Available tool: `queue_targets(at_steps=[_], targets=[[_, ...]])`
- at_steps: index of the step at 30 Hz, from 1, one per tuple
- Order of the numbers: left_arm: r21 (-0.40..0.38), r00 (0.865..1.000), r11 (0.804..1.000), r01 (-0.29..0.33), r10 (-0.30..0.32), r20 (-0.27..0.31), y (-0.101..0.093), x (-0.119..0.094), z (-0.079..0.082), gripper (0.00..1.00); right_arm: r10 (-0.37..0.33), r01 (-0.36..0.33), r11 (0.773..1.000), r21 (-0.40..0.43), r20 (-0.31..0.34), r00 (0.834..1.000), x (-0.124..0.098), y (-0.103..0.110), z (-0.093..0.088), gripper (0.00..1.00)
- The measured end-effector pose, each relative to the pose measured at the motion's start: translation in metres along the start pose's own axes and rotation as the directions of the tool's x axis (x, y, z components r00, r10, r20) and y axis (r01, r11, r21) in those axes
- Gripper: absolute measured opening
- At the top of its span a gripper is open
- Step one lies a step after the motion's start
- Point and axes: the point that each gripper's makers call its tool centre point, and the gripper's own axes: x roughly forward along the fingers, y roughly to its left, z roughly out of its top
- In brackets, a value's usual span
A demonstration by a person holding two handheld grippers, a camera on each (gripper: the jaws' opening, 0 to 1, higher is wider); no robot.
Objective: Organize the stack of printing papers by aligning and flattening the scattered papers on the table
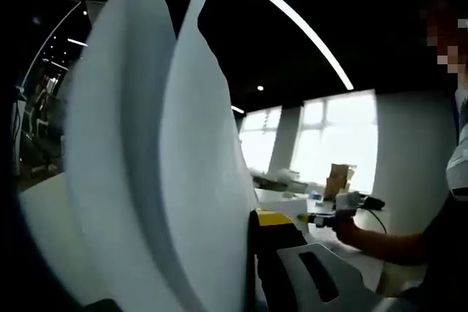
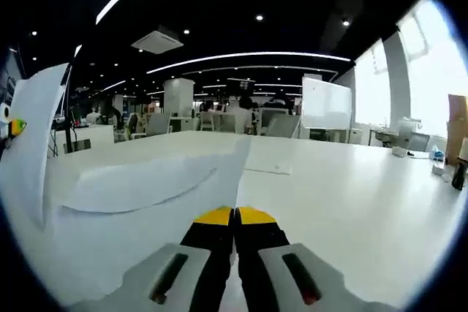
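Right gripper view: right claw (image 2: 235,218) clenched on papers (image 2: 139,180), white table (image 2: 351,202) ahead, office beyond. Left claw (image 1: 248,253) grasps upright sheets (image 1: 146,151); windows (image 1: 329,137) beyond.

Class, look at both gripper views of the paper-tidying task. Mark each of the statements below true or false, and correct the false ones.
1. The white printing papers are lifted and curved, not lying flat on the white table. True.
2. The right gripper has its yellow-tipped jaws wide apart with nothing between them. False: the jaws are closed together on an edge of the sheets.
3. In the left gripper view the white sheets stand tall and bowed. True.
4. The table is covered with a red cloth. False: it is a bare white surface.
5. The room has long strip lights on a dark ceiling. True.
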Motion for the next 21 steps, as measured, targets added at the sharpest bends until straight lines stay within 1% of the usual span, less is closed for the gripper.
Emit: queue_targets(at_steps=[1, 3, 11, 21], targets=[[0.000, 1.000, 1.000, 0.000, 0.000, 0.000, 0.000, 0.000, 0.000, 0.06, 0.000, 0.000, 1.000, 0.001, 0.008, 1.000, 0.000, -0.001, 0.002, 0.00], [0.009, 1.000, 1.000, 0.001, -0.001, -0.004, -0.001, -0.001, 0.002, 0.06, 0.004, -0.005, 1.000, 0.010, 0.047, 0.999, -0.003, -0.001, 0.011, 0.00], [0.017, 1.000, 1.000, -0.007, 0.007, -0.001, 0.001, -0.002, 0.005, 0.06, 0.007, -0.006, 1.000, -0.006, 0.063, 0.998, 0.000, -0.003, 0.015, 0.00], [0.006, 1.000, 1.000, -0.017, 0.017, 0.005, 0.001, -0.002, 0.003, 0.06, -0.020, 0.020, 1.000, 0.004, 0.122, 0.992, -0.008, -0.013, 0.031, 0.00]])
